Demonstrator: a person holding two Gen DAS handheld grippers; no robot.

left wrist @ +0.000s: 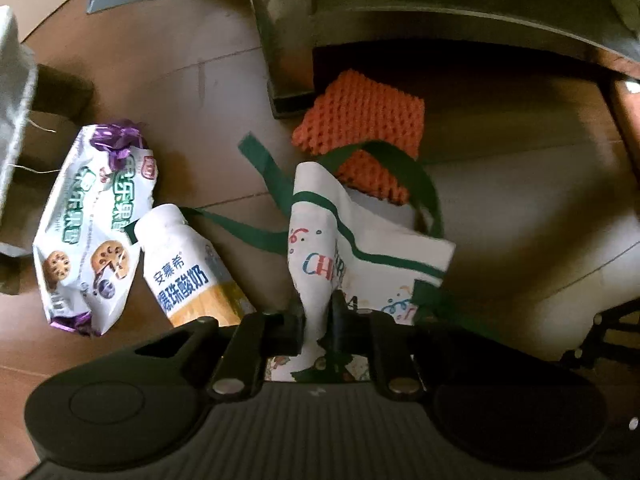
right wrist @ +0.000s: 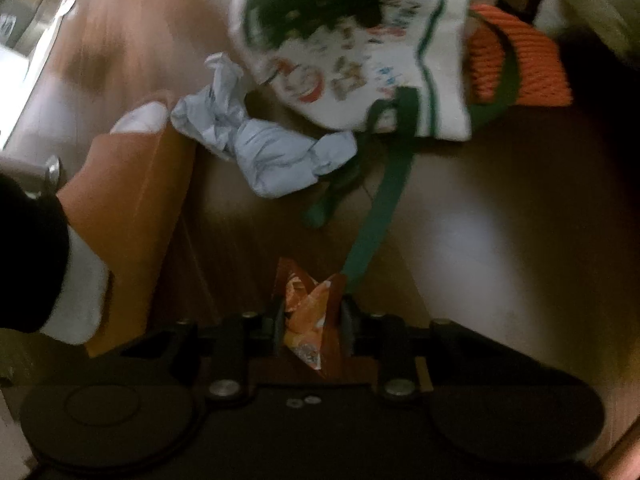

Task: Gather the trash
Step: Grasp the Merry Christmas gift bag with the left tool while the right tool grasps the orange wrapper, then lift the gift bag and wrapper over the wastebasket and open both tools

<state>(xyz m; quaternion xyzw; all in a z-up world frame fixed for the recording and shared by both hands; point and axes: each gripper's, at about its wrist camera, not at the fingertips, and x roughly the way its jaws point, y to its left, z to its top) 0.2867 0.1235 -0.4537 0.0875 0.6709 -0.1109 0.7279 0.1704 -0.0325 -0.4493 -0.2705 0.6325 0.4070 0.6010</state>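
A white cloth tote bag [left wrist: 320, 248] with green trim and straps lies on the wooden floor. My left gripper [left wrist: 318, 314] is shut on a pinched fold of its rim. To its left lie a white and yellow yogurt bottle [left wrist: 188, 268] and a crumpled white and purple biscuit wrapper [left wrist: 92, 224]. An orange foam net [left wrist: 360, 120] sits behind the bag. In the right wrist view my right gripper [right wrist: 312, 326] is shut on an orange snack wrapper [right wrist: 308, 308]. The tote bag [right wrist: 360, 60] is ahead of it, with crumpled pale blue paper [right wrist: 256, 148] to its left.
A dark furniture leg [left wrist: 284, 28] and low shelf stand behind the foam net. A brown cardboard box [right wrist: 132, 208] sits left of the right gripper, beside a dark sleeve [right wrist: 28, 256]. A green strap [right wrist: 380, 208] trails across the floor toward the right gripper.
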